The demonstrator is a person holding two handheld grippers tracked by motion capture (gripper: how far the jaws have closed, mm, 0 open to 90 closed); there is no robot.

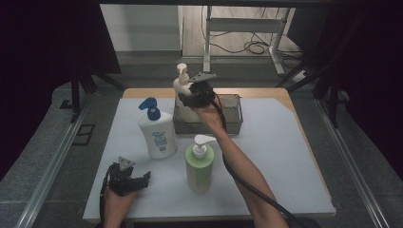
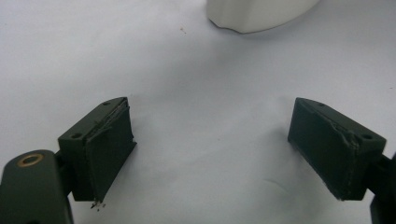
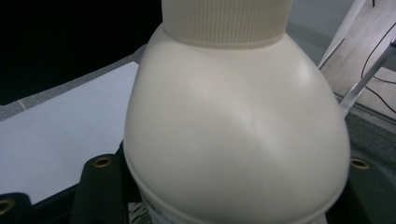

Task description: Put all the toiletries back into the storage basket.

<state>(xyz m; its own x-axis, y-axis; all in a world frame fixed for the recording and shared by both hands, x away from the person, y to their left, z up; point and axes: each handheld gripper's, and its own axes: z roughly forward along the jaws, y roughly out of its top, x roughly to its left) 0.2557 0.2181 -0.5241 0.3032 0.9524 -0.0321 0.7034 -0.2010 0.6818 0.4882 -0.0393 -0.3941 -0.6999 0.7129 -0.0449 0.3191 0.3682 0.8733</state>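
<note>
The cream pump bottle [image 1: 183, 92], being grasped by the right claw [image 1: 192, 97] over the metal basket [image 1: 233, 124], is best being kept upright while lowered; the left claw [image 1: 135, 179] is being rested released on the counter [image 1: 266, 156].

1. This looks like a lab or test room set up for recording, not a home or a shop.
2. The table [image 1: 285, 156] is a plain wooden board under a white sheet, with dark curtains [image 1: 47, 42] hung at both sides like a booth.
3. Metal rails [image 1: 52, 161] run along the grey carpeted floor on either side of the table.
4. Behind it stands the metal frame of another desk [image 1: 247, 28], with loose cables [image 1: 254, 46] lying on a wooden floor.
5. Household pump bottles are laid out like props: a white bottle with a blue pump [image 1: 157, 130], a green bottle [image 1: 199, 164], and a metal basket [image 1: 233, 116].
</note>
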